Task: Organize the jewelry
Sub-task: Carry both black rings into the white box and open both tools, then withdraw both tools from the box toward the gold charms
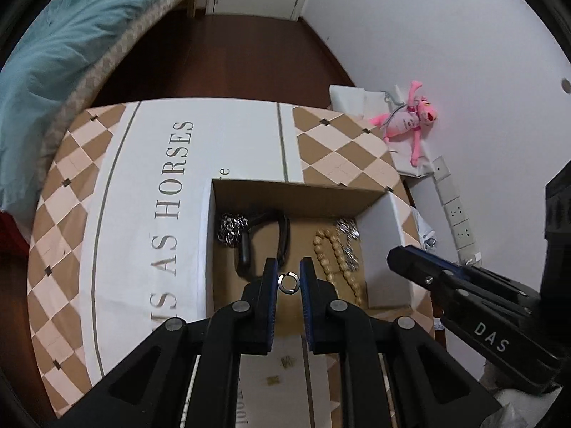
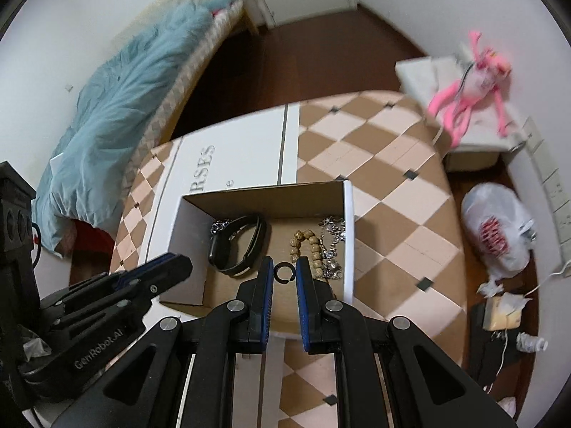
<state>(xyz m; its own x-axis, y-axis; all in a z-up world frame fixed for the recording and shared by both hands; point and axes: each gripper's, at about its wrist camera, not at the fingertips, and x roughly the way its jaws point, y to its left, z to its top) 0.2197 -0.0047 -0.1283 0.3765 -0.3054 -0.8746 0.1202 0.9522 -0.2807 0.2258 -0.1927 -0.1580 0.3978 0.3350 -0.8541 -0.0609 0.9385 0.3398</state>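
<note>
An open cardboard box sits on a checkered table. Inside lie a black wristband, a silver chain, a wooden bead bracelet and a silver bracelet. My left gripper is shut on a small silver split ring above the box. My right gripper is shut on a dark split ring above the box. Each gripper also shows in the other's view: the right and the left.
The table carries a cloth printed "AS HORSES". A bed with a blue blanket is at left. A pink plush toy lies on a white box at right. A plastic bag sits on the floor.
</note>
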